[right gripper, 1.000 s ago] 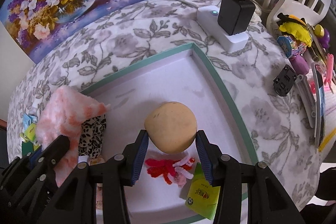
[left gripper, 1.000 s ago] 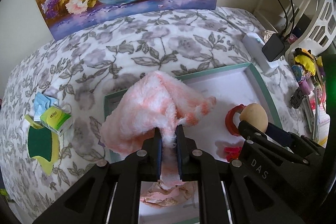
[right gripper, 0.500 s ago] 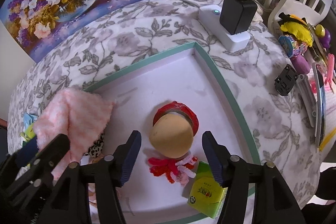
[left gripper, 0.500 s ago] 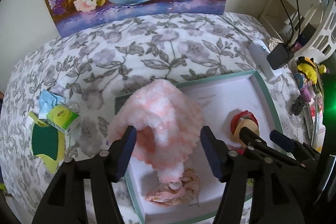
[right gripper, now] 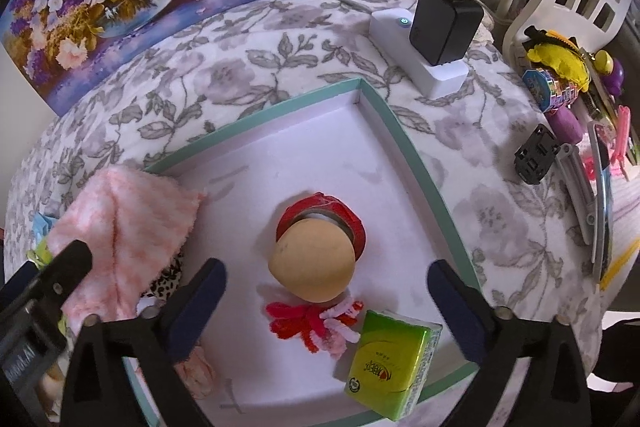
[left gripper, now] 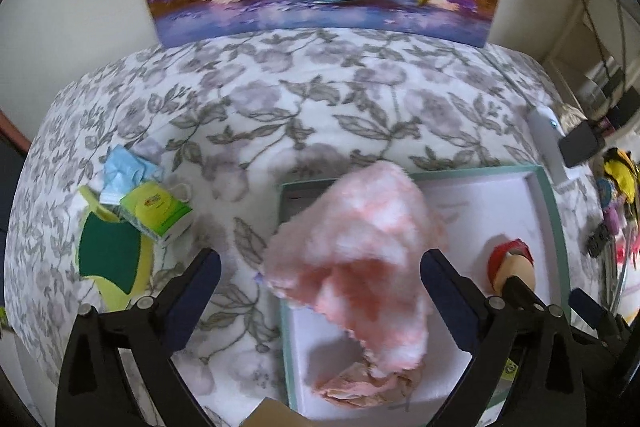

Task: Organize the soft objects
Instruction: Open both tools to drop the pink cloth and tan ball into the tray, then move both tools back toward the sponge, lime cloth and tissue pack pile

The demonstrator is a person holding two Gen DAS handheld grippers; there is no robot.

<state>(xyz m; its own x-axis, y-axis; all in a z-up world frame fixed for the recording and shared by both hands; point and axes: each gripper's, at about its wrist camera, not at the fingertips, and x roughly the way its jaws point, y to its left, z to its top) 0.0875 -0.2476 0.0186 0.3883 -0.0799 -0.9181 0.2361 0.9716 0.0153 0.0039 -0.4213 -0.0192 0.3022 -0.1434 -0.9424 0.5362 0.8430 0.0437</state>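
the left gripper [left gripper: 320,269] has its black jaws with dark blue pads spreading apart, and the fluffy pink-and-white cloth [left gripper: 356,259] lies loose between them, touched by neither pad. the cloth is a plush, mottled heap draped over the 9 o'clock rim of the shallow teal-edged tray [left gripper: 552,203], with a crumpled pale pink fabric piece [left gripper: 360,385] under it at 6 o'clock. at 9 o'clock of this gripper, on the floral-print worktop [left gripper: 320,115], sit a green tissue pack [left gripper: 158,215], a flat green-and-yellow sponge pad [left gripper: 108,261] and a scrap of light blue wrapper [left gripper: 124,173]

the right gripper [right gripper: 326,287] is likewise opening, its pads clear of the smooth tan ball [right gripper: 312,259] that rests between them on the tray's white floor [right gripper: 304,155]. the ball leans on a red tape ring [right gripper: 320,213] at 12 o'clock; fuzzy red and pink pipe cleaners [right gripper: 316,323] lie at its 6 o'clock, and a glossy green tissue packet [right gripper: 390,367] at 5 o'clock. a leopard-print piece [right gripper: 168,277] peeks out under the pink cloth at 9 o'clock. at 1 o'clock beyond the tray stands a white power strip [right gripper: 424,63] with a black boxy adapter [right gripper: 444,25]
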